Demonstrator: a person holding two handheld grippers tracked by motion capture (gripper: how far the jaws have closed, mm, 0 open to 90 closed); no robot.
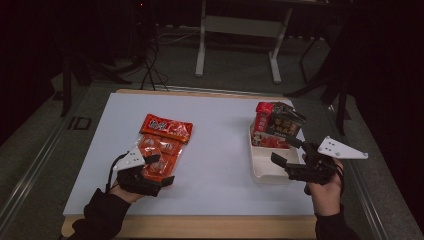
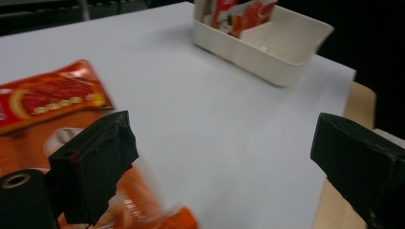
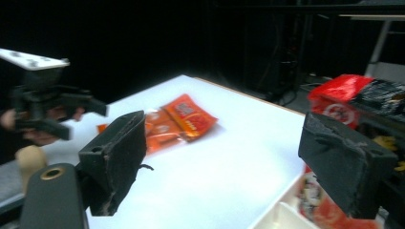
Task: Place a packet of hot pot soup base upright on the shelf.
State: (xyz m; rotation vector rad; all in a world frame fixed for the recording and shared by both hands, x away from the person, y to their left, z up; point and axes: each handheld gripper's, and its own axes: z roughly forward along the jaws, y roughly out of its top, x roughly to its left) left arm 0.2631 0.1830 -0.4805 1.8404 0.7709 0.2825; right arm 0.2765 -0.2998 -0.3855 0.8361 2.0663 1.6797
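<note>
Two overlapping snack packets lie left of the table's middle: a red one at the far end and an orange one nearer me. My left gripper is open at the orange packet's near end, one jaw over the packet and the other over bare table. At the right a white tray holds a red packet and a black packet standing in its far part. My right gripper hovers open over the tray's near right side, with nothing between its jaws.
The table has a white top with a wooden strip along its near edge. The tray's near compartment is bare. Beyond the table stand a white frame and cables on a grey floor, with darkness around them.
</note>
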